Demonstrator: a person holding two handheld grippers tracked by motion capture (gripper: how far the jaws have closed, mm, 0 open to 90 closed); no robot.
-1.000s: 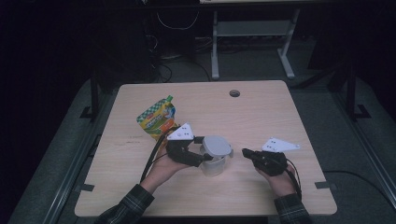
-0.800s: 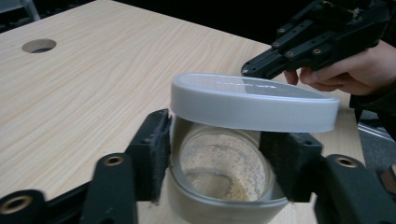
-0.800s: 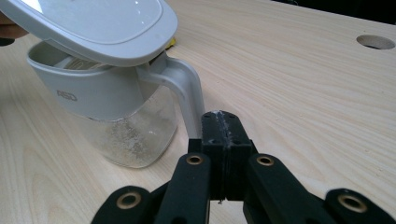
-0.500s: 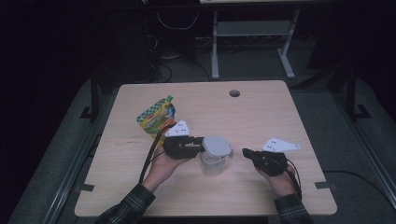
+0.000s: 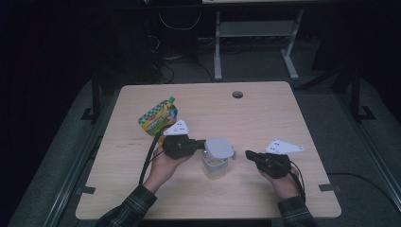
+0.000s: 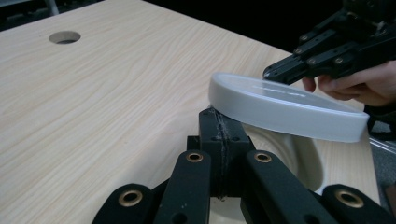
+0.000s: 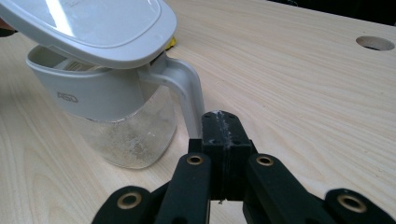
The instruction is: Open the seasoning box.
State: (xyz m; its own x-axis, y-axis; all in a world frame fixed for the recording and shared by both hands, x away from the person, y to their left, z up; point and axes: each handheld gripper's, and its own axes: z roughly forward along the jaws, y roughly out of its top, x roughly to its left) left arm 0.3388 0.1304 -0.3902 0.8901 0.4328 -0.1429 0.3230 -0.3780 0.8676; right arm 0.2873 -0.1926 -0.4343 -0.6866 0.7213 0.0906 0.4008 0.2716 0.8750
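Jug (image 5: 216,163) of clear plastic with a white collar, handle and lid, standing on the wooden table (image 5: 265,113) near the front edge, between the 2 hand-held grippers. Left to right in the high view: a colourful snack pouch (image 5: 158,118) lies flat toward the table's left side, well apart from the jug; just in front of it the left gripper (image 5: 202,143), held in the person's left hand (image 5: 163,163), points right toward the jug's lid (image 5: 220,148). Its jaws have just been closing and now stand pressed together; in the left gripper view the tips (image 6: 224,128) sit just under the raised near edge of the lid (image 6: 285,105), with nothing clamped between them that can be made out. The lid is tilted, lifted on the left gripper's side, and rests askew over the jug's mouth. In the right gripper view a pale powdery residue shows in the jug's clear lower part (image 7: 128,140), and the white handle (image 7: 184,91) faces the right gripper (image 7: 222,119). The right gripper (image 5: 248,154), in the right hand (image 5: 283,182), has its jaws fully closed and empty, the tips just beside the handle. A round cable hole (image 5: 237,94) lies at the table's far edge.
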